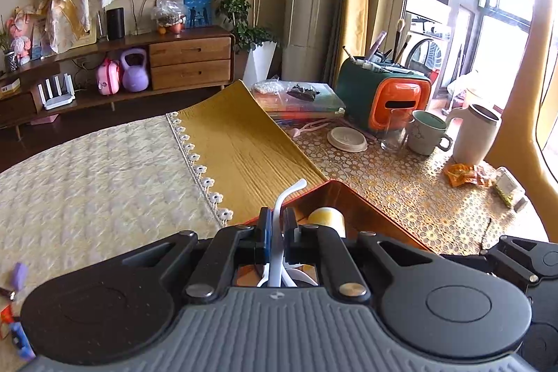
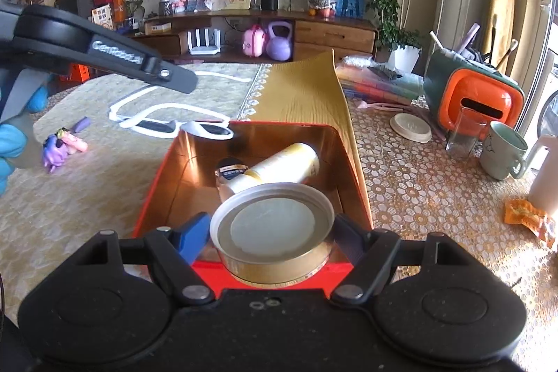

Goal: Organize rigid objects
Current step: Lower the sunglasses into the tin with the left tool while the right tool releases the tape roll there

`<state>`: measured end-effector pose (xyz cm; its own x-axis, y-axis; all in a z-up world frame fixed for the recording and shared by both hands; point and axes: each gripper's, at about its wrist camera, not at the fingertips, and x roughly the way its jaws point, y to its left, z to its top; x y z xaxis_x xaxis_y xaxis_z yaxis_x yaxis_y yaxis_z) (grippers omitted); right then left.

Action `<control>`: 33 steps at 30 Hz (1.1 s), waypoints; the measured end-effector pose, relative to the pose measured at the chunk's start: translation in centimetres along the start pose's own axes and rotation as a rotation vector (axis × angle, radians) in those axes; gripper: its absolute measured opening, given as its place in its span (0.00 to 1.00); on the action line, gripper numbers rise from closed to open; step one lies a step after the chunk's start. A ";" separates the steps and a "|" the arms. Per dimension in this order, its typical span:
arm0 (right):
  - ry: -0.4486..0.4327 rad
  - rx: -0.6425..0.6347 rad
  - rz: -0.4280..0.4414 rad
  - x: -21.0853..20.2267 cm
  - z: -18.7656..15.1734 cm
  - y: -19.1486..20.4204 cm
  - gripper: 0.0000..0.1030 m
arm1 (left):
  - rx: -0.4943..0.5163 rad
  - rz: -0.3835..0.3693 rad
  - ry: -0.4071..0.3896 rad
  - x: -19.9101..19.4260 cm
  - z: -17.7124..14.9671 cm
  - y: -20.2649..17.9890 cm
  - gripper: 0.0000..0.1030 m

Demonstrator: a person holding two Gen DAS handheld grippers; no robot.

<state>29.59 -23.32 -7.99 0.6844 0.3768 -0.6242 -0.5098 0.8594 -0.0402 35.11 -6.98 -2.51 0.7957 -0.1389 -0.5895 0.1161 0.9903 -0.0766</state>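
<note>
In the left wrist view my left gripper (image 1: pixel 277 219) is shut on a temple arm of white sunglasses (image 1: pixel 290 190). From the right wrist view, the left gripper (image 2: pixel 186 83) hangs the sunglasses (image 2: pixel 167 128) over the far left corner of an orange box (image 2: pixel 157 183) with a shiny gold inside. A white and yellow bottle (image 2: pixel 282 164) and a small dark-lidded jar (image 2: pixel 232 170) lie in the box. My right gripper (image 2: pixel 270 234) is shut on a round gold tin (image 2: pixel 272 229) with a grey lid, held over the box's near edge.
The box's gold lid (image 2: pixel 307 93) stands up behind it. To the right are a glass (image 2: pixel 465 133), a mug (image 2: pixel 504 150), a white jug (image 2: pixel 544 176), an orange wrapper (image 2: pixel 528 218) and an orange-green bag of brushes (image 2: pixel 474 93). Small toys (image 2: pixel 64 145) lie on the cloth, left. A blue-gloved hand (image 2: pixel 10 142) holds the left gripper.
</note>
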 end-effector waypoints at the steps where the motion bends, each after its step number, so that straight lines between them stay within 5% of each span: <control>1: 0.003 -0.006 0.001 0.3 0.1 -0.1 0.75 | 0.000 0.000 0.002 0.5 0.0 -0.1 0.06; 33: 0.128 -0.079 -0.030 4.6 0.3 -1.1 0.75 | -0.007 0.018 0.169 9.1 -2.2 -0.9 0.07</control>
<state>33.39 -22.41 -10.61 0.6305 0.2999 -0.7159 -0.5327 0.8380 -0.1181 40.99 -9.12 -9.58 0.6862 -0.1187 -0.7177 0.0986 0.9927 -0.0699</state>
